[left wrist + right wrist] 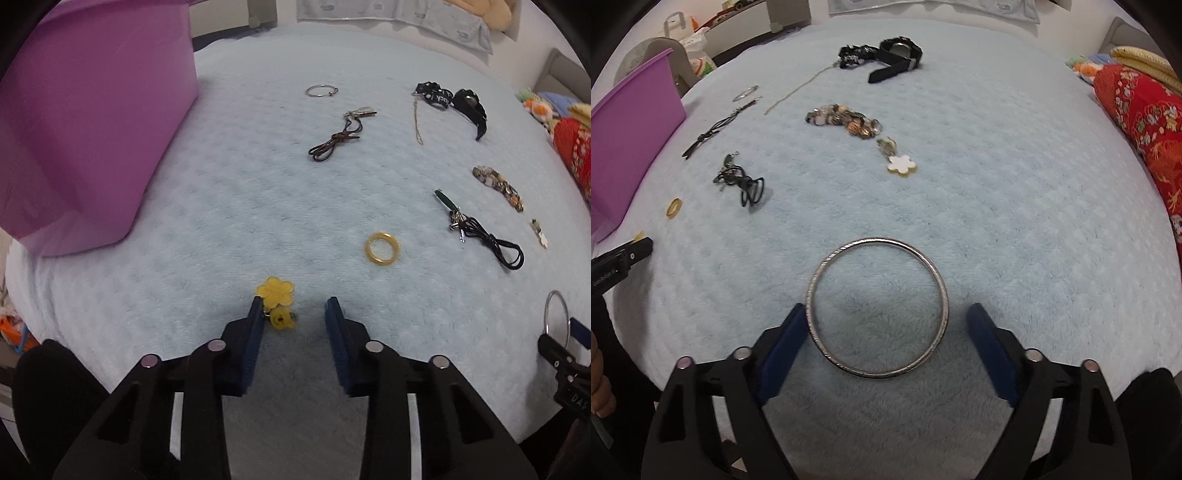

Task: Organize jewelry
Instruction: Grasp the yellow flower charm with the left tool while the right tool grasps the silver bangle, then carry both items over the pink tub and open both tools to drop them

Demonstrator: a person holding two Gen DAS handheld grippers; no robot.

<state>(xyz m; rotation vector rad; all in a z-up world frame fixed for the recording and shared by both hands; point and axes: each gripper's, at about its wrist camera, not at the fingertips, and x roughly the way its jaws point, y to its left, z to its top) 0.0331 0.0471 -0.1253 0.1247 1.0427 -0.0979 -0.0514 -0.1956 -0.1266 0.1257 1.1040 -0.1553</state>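
In the left wrist view, the left gripper (pixel 293 304) sits at the bottom centre with its jaws apart; the yellow flower charm (pixel 276 300) lies against the inside of the left pad, well clear of the other, so nothing is clamped. Just beyond, right of centre, lies a gold ring (pixel 382 247) on the pale blue blanket (pixel 229 206). Further up is a brown cord (pixel 334 142), and at upper left stands the purple box (pixel 85 122).

In the right wrist view, the right gripper (pixel 886 317) has its jaws spread wide around a silver bangle (pixel 846 258); the left pad touches its rim, the right pad stands apart. Farther up lie a white flower charm (pixel 902 163), a beaded bracelet (pixel 846 121) and, at the top, a black watch (pixel 897 55)
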